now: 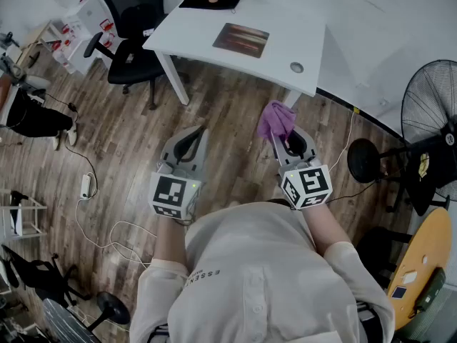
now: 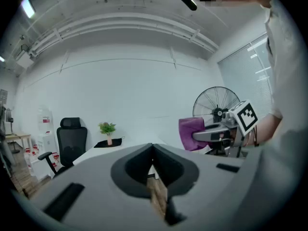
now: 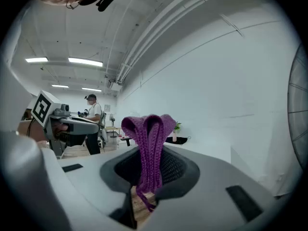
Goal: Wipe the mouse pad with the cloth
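We hold both tools over the wooden floor (image 1: 228, 156), short of the white bench (image 1: 285, 20). The right tongs (image 1: 284, 136) are clenched on the purple cloth (image 1: 275, 118), which bunches up above the tips and hangs down between them. The left tongs (image 1: 193, 136) are pressed together at the tips with nothing in them. The mouse pad (image 1: 241, 40) lies flat on the bench, far from us and well apart from the cloth. A black office chair (image 1: 132, 34) stands at the far left, and a fan (image 1: 428, 98) on the right.
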### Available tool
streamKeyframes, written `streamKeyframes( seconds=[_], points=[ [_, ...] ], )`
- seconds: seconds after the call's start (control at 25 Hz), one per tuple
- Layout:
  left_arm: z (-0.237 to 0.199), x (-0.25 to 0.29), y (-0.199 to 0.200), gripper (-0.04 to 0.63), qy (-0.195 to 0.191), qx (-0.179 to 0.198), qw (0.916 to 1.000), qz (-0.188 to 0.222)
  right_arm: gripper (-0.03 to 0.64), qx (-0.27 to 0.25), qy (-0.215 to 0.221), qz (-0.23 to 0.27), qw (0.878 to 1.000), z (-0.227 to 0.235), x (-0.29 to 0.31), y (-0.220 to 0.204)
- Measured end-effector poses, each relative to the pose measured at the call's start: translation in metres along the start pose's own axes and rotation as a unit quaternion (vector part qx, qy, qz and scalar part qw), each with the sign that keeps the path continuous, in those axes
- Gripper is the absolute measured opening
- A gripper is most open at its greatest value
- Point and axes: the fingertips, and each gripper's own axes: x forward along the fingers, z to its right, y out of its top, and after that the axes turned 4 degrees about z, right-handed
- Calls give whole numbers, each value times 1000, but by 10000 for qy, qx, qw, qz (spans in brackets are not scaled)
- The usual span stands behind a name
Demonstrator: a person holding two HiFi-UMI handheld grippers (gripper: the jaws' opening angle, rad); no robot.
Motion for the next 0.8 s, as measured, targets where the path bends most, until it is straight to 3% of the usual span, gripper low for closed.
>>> streamKeyframes(
  seconds=[0.48,0.8],
  points=[
    [-17,-2,1,2,10,67,10000,-15,92,186,-121,21,9998,-6,13,-2],
    [-31,-5,-10,2,98,-42,9998,-166,92,398,-225,-297,9985,-3,27,-17]
  ],
)
